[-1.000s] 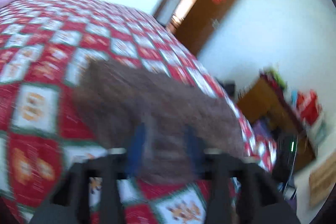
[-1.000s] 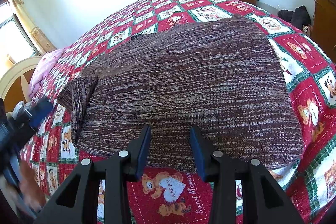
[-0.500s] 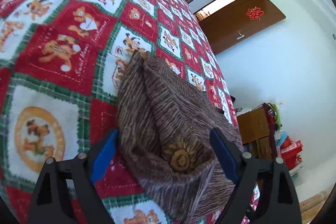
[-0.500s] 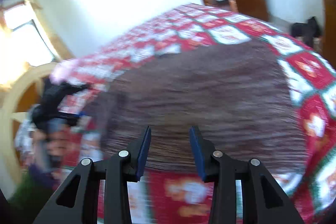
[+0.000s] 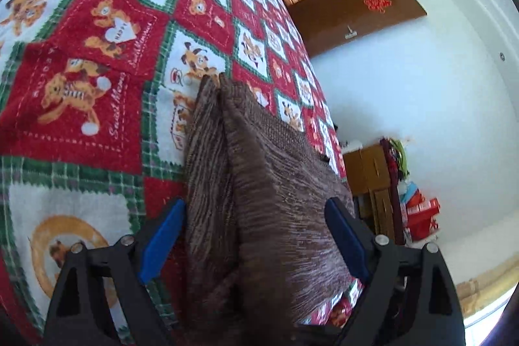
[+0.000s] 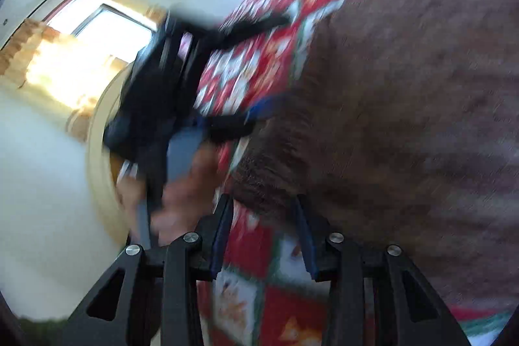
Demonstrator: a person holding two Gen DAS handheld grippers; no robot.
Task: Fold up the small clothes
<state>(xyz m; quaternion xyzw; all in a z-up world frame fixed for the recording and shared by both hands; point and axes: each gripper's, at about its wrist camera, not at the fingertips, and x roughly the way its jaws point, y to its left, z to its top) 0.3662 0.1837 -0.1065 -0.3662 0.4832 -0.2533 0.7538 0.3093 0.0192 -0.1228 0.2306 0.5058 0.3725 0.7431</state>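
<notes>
Getting ready to fold the brown sweater on the bed

The brown sweater lies on the red teddy-bear quilt. The left gripper is wide open with a bunched side of the sweater between its fingers, likely so it can pinch that edge. The right gripper sits at the near hem, partly open; that view is blurry, but it seems to hold nothing.
</notes>
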